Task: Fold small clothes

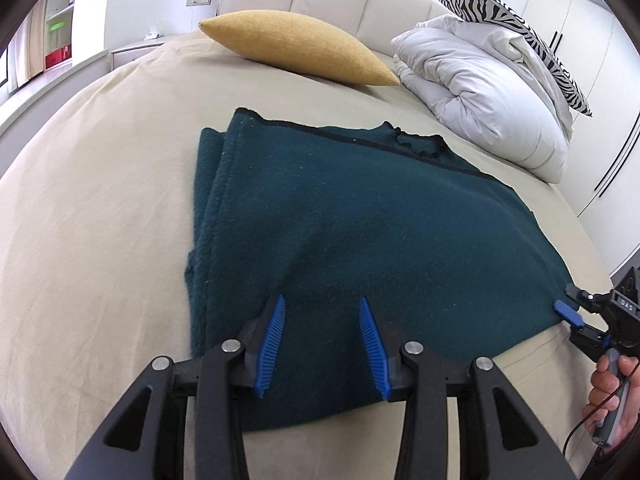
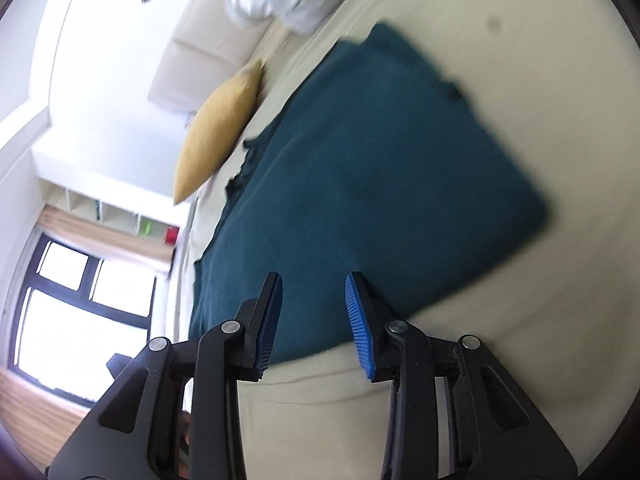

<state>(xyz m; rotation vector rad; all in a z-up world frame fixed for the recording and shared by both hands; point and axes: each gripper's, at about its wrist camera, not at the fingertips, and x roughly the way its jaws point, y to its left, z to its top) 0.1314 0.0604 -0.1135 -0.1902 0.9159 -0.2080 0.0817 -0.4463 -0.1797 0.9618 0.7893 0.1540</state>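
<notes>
The left gripper (image 1: pixel 322 304) hangs released over the green sweater (image 1: pixel 360 216). The right gripper (image 2: pixel 314 280) is released too, holding nothing

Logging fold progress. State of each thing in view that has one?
dark green garment: partly folded, lying flat on the bed, not gripped
left gripper: open over garment's near edge, empty
right gripper: open, empty, at garment's corner
white duvet: bundled by the headboard
yellow pillow: lying loose
</notes>
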